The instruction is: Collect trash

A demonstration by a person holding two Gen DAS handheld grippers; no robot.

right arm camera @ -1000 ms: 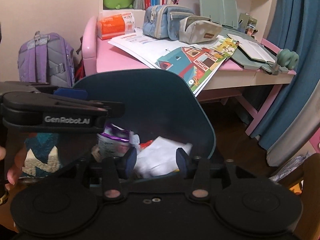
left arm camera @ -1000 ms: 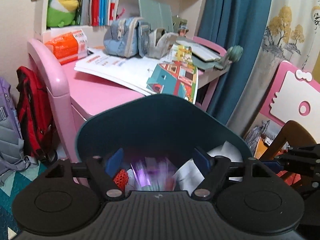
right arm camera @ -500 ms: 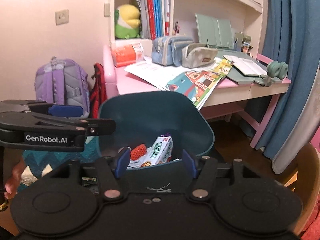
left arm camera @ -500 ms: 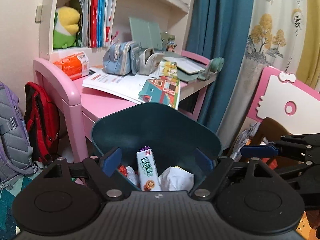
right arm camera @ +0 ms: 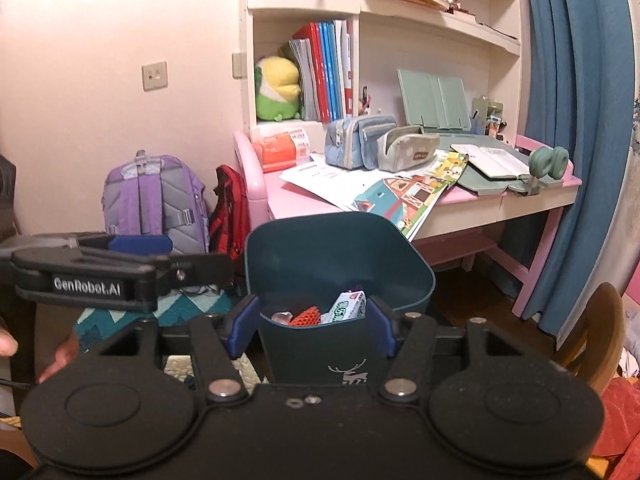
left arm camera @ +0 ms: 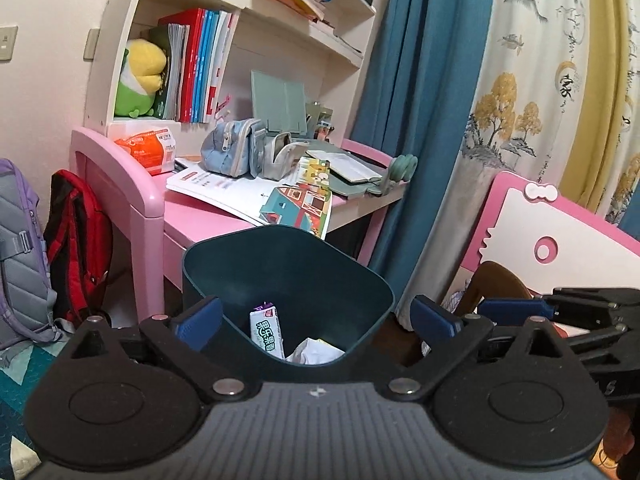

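Both my left tongs [left arm camera: 316, 322] and right tongs [right arm camera: 312, 326] gape empty, jaws just widened, the bin [left arm camera: 288, 268] with its wrappers [left arm camera: 267, 334] straight ahead below; I'd scan the pink surface [right arm camera: 296, 200] beyond for leftover trash before reaching.

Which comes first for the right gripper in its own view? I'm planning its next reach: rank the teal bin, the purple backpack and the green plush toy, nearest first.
1. Teal bin, straight ahead of the right gripper.
2. Purple backpack, on the floor, left.
3. Green plush toy, on the shelf, farthest.
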